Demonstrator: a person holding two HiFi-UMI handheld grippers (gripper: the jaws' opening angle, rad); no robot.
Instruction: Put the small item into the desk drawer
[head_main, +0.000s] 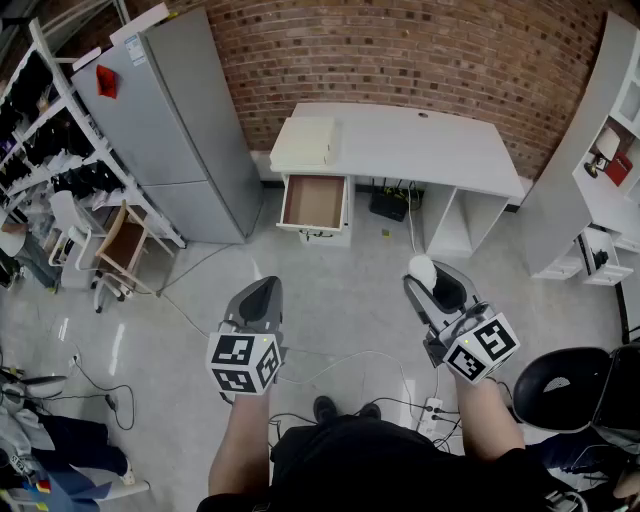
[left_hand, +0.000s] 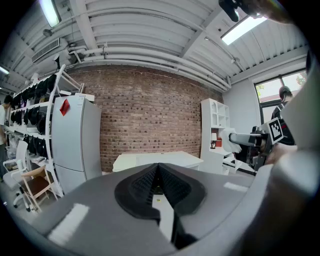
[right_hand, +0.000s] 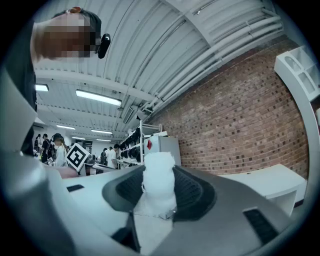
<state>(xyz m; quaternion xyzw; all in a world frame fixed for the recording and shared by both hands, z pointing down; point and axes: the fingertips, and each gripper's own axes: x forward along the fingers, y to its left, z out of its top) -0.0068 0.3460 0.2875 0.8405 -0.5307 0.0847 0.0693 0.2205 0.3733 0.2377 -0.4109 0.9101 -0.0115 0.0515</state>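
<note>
A small white item (head_main: 422, 268) sticks out from between the jaws of my right gripper (head_main: 432, 282), which is shut on it; in the right gripper view the white item (right_hand: 159, 182) fills the gap between the black pads. My left gripper (head_main: 262, 296) is shut with nothing in it, its pads (left_hand: 159, 183) meeting edge to edge. Both grippers hang over the floor, well short of the white desk (head_main: 420, 150). The desk drawer (head_main: 314, 203) stands pulled out at the desk's left end, its wooden bottom bare.
A grey cabinet (head_main: 170, 120) stands left of the desk, a wooden chair (head_main: 122, 243) beside it. White shelving (head_main: 595, 180) lines the right wall. Cables and a power strip (head_main: 432, 408) lie on the floor near my feet. A black chair (head_main: 560, 385) is at my right.
</note>
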